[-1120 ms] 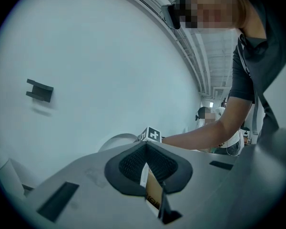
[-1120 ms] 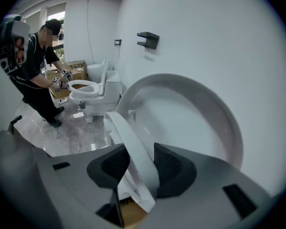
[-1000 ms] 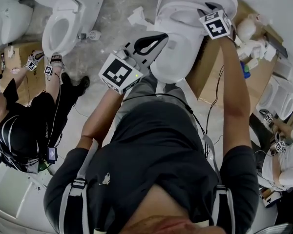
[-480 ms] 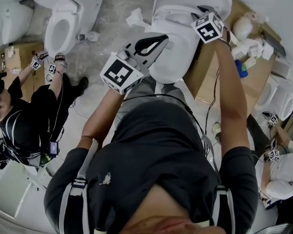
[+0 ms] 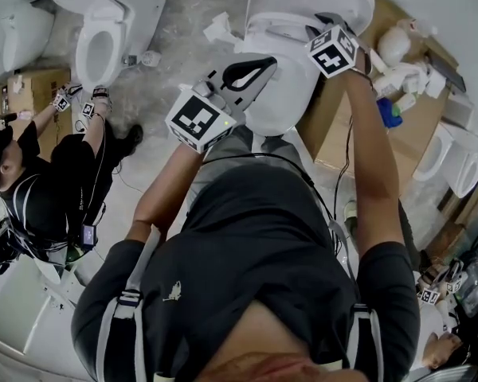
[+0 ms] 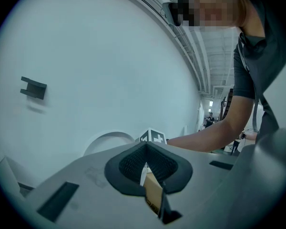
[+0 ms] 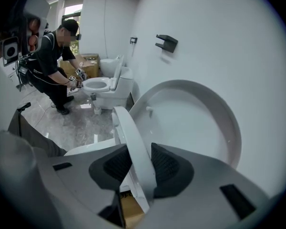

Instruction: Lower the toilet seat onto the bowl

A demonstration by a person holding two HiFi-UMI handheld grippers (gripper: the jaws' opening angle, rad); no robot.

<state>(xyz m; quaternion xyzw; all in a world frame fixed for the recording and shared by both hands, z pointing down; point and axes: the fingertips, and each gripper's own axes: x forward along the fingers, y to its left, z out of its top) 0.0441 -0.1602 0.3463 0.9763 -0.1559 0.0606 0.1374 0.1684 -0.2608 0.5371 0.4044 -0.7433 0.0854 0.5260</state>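
The left gripper [image 5: 256, 67] hangs by the front of the bowl [image 5: 291, 106], jaws together and empty. Beyond it, the right gripper [image 7: 133, 171] has slid leftward in the head view. Its jaws have just been closing and now pinch the toilet seat [image 7: 126, 132], which is tipped forward off the raised lid [image 7: 195, 123].

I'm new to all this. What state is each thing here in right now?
Lid: raised upright.
Toilet seat: tilted forward off the lid, not yet down.
Right gripper: jaws have just been closing, clamped on the toilet seat.
Left gripper: shut, empty.
Far toilet: lid up, seat down.
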